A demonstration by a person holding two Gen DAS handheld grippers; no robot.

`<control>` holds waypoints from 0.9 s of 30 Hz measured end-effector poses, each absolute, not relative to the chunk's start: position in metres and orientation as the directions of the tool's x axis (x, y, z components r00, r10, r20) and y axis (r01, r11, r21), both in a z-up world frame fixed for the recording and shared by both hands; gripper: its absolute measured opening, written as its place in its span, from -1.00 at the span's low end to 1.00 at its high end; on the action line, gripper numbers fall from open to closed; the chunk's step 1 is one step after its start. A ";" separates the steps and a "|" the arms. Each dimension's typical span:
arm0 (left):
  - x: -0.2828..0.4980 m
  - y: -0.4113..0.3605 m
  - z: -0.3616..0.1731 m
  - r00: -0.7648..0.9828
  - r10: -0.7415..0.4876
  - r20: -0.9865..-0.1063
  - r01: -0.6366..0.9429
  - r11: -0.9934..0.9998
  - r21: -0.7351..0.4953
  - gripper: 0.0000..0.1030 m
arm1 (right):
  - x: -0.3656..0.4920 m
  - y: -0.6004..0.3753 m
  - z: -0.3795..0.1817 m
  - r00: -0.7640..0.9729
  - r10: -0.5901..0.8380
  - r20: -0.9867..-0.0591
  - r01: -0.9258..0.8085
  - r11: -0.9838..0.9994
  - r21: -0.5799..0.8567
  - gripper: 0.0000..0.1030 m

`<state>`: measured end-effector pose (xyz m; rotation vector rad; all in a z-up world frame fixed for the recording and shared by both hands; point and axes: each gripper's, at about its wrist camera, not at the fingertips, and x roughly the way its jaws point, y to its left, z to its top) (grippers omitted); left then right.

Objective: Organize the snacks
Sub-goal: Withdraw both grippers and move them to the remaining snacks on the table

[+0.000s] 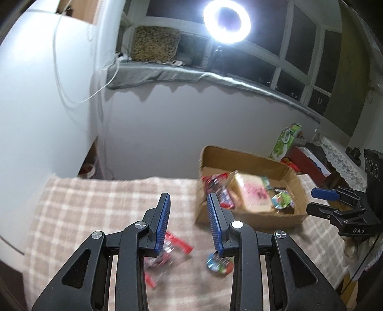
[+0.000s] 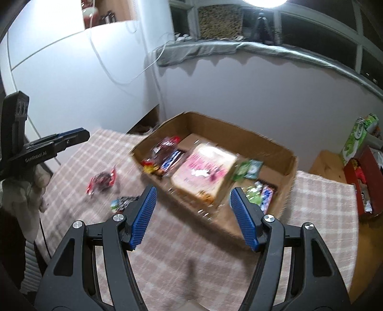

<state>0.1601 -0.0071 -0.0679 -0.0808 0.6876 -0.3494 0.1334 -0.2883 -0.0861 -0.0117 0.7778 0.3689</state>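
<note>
A cardboard box sits on the checked tablecloth, holding several snack packets and a large pink-printed bag; it also shows in the left wrist view. A red snack packet and a small round colourful packet lie on the cloth below my left gripper, which is open and empty. In the right wrist view they lie left of the box: red packet, small packet. My right gripper is open and empty above the box's near wall.
A white wall runs behind the table. To the right stand a green carton and a red box of items on a wooden surface. A ring light glares at the window.
</note>
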 end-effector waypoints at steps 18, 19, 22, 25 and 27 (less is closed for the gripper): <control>0.153 0.035 -0.122 0.633 -0.337 -0.697 0.224 0.942 -0.251 -0.32 | 0.135 -0.200 -0.147 0.451 0.396 -0.800 -0.492 0.858 0.147 0.31; 0.153 0.035 -0.124 0.630 -0.338 -0.699 0.223 0.941 -0.254 -0.32 | 0.137 -0.198 -0.149 0.445 0.393 -0.804 -0.494 0.857 0.146 0.31; 0.153 0.037 -0.128 0.625 -0.341 -0.702 0.221 0.940 -0.260 -0.32 | 0.141 -0.193 -0.156 0.429 0.389 -0.815 -0.497 0.855 0.147 0.31; 0.152 0.039 -0.130 0.621 -0.344 -0.704 0.219 0.939 -0.265 -0.32 | 0.147 -0.190 -0.162 0.403 0.405 -0.821 -0.502 0.848 0.171 0.31; 0.152 0.042 -0.130 0.624 -0.347 -0.700 0.215 0.938 -0.274 -0.32 | 0.149 -0.188 -0.166 0.391 0.411 -0.823 -0.506 0.843 0.181 0.31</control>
